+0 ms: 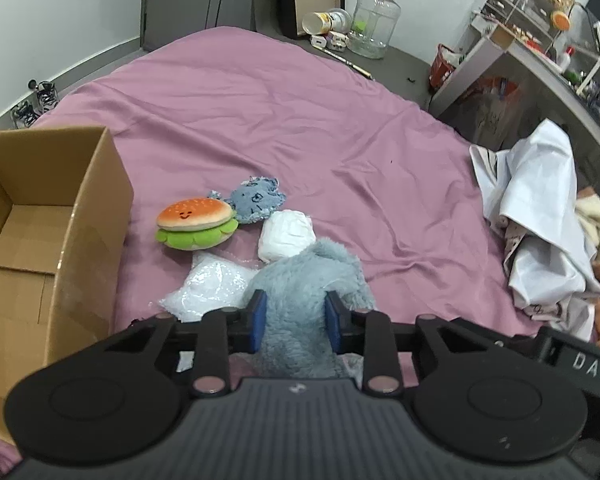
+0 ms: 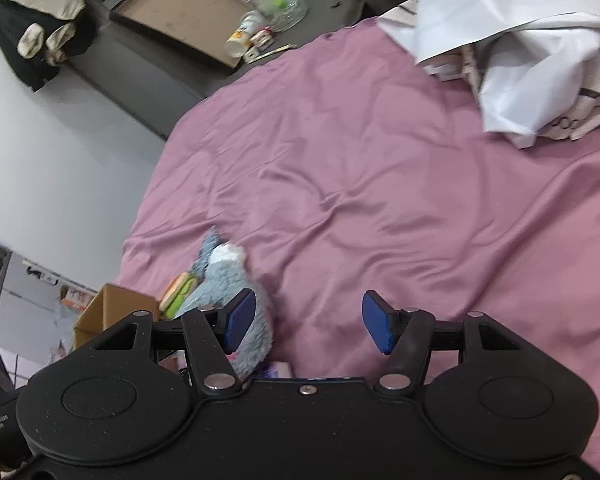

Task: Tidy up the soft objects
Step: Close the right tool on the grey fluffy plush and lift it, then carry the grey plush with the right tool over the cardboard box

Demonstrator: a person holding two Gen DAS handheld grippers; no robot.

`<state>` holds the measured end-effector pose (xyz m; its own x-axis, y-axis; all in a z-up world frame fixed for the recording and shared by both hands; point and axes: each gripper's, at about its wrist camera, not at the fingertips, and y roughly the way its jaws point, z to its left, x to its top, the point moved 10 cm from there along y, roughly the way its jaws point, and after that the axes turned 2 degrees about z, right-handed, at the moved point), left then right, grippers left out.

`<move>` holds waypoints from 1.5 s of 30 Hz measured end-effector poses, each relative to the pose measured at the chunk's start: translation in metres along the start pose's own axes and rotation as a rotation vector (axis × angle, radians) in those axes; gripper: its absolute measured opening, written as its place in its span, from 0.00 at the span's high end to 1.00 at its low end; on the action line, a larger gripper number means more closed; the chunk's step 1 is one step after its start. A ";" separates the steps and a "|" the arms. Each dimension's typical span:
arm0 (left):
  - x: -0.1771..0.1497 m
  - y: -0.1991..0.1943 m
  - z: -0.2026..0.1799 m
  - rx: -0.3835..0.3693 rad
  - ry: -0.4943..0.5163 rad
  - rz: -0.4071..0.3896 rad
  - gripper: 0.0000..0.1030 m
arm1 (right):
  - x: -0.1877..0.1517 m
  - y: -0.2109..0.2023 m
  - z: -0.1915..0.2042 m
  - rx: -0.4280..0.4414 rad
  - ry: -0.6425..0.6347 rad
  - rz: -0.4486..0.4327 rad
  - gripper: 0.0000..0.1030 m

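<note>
On the pink bedsheet [image 1: 300,120], my left gripper [image 1: 296,320] is shut on a fluffy grey-blue plush toy [image 1: 308,272], whose fur bulges between the blue pads. Just beyond it lie a white rolled bundle [image 1: 286,236], a clear bag of white filling [image 1: 216,284], a burger plush [image 1: 196,224] and a small blue fabric toy [image 1: 256,200]. An open cardboard box [image 1: 80,220] stands at the left. My right gripper [image 2: 308,324] is open over bare sheet, with the grey plush [image 2: 228,276] beside its left finger. The burger [image 2: 178,292] and box [image 2: 112,304] show behind it.
A heap of white and beige clothes [image 1: 540,220] covers the bed's right side. Past the far edge, a glass jar [image 1: 374,26], a tipped can [image 1: 326,22] and small items sit on the floor. Grey shelving [image 1: 540,60] stands at the right.
</note>
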<state>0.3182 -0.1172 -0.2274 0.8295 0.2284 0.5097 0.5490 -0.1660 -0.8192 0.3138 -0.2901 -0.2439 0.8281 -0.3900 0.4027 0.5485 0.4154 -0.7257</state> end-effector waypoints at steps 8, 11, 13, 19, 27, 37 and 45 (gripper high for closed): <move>0.000 -0.010 0.005 -0.043 -0.030 -0.009 0.79 | -0.010 0.013 0.015 0.047 0.001 0.038 0.42; -0.002 -0.010 0.009 -0.052 -0.050 -0.001 0.79 | -0.013 0.021 0.021 0.061 0.002 0.047 0.42; -0.004 -0.009 0.011 -0.057 -0.057 0.007 0.79 | -0.015 0.026 0.023 0.068 0.005 0.054 0.42; -0.010 -0.001 0.015 -0.043 -0.062 0.043 0.77 | -0.028 0.045 0.022 0.060 0.014 0.098 0.54; -0.017 0.002 0.018 -0.018 -0.051 0.038 0.76 | -0.038 0.062 0.026 0.137 0.080 0.147 0.82; -0.011 -0.013 0.017 -0.022 -0.033 0.013 0.76 | -0.030 0.046 0.038 0.164 0.027 0.103 0.87; 0.002 -0.045 0.007 -0.059 -0.001 -0.033 0.78 | -0.020 0.019 0.055 0.183 -0.026 0.043 0.87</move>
<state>0.2941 -0.1023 -0.1917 0.8105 0.2354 0.5363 0.5816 -0.2150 -0.7846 0.3139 -0.2294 -0.2352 0.8528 -0.3479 0.3894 0.5222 0.5746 -0.6302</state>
